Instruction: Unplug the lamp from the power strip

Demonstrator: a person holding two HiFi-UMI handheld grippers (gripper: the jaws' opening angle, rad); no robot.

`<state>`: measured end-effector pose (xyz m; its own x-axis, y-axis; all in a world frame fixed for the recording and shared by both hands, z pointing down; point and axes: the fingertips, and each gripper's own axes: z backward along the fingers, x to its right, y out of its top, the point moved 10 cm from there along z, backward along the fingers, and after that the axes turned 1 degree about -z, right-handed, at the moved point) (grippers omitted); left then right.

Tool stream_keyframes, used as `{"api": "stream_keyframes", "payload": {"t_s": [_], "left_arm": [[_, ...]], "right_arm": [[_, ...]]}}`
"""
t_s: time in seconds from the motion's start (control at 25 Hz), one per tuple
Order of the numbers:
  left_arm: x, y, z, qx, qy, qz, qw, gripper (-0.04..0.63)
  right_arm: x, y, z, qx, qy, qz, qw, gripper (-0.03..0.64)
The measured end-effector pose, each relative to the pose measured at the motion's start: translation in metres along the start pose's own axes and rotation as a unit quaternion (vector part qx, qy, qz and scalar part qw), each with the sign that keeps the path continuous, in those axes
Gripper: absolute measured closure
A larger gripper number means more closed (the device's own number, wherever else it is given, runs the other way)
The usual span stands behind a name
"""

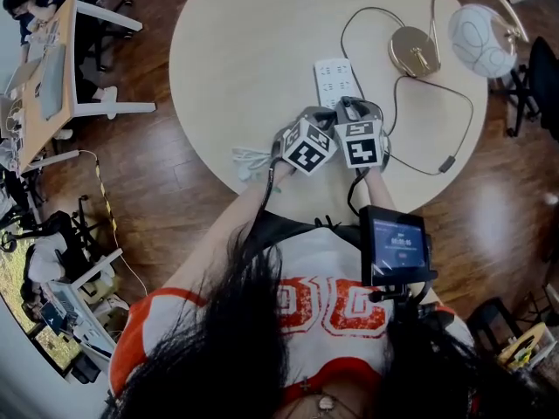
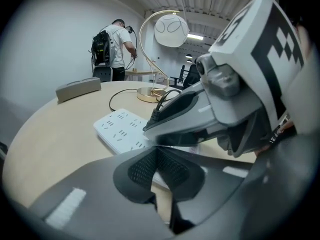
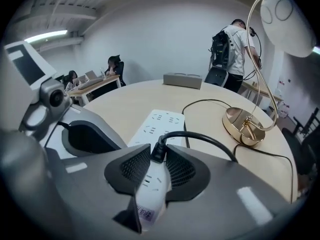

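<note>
A white power strip [image 1: 337, 81] [image 2: 122, 129] [image 3: 160, 124] lies on the round table [image 1: 253, 51]. The gold lamp [image 1: 415, 52] [image 2: 150, 95] [image 3: 245, 126] with its white globe shade [image 1: 482, 40] stands at the far right, and its black cable [image 1: 454, 103] loops back to the strip. Its black plug [image 3: 159, 151] sits in the strip's near end. My right gripper [image 1: 354, 109] [image 3: 158, 166] is open, its pads on either side of the plug. My left gripper [image 1: 321, 114] [image 2: 157, 151] is shut, with its tips over the strip's near end, close beside the right one.
A grey box [image 2: 77, 89] [image 3: 182, 80] sits at the table's far edge. A white cord [image 1: 249, 160] hangs off the near left rim. The cable's inline switch [image 1: 447, 164] lies at the near right. A person [image 2: 117, 44] stands beyond the table; desks [image 1: 52, 68] are at left.
</note>
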<state>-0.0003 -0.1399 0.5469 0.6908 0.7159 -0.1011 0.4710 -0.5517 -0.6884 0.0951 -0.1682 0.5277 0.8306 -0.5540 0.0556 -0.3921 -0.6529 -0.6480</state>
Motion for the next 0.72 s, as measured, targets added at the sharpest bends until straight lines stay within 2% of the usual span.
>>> {"api": "stream_keyframes", "payload": {"t_s": [0.16,0.44,0.6,0.72], "left_arm": [[0.002,0.0,0.0,0.0,0.008,-0.003,1.0,0.595],[0.0,0.001,-0.001,-0.004,0.007,0.013,0.9999,0.595],[0.001,0.001,-0.002,-0.006,0.012,0.011,0.9998,0.595],[-0.003,0.001,-0.002,-0.002,0.013,0.012,0.9998,0.595]], "right_arm": [[0.003,-0.001,-0.001,0.002,0.005,-0.013,1.0,0.521],[0.004,-0.005,0.0,0.021,0.009,-0.033,0.999,0.528],[0.009,0.017,0.023,0.103,0.026,-0.064,0.992,0.532],[0.016,0.049,0.042,0.117,-0.004,-0.022,0.993,0.531]]}}
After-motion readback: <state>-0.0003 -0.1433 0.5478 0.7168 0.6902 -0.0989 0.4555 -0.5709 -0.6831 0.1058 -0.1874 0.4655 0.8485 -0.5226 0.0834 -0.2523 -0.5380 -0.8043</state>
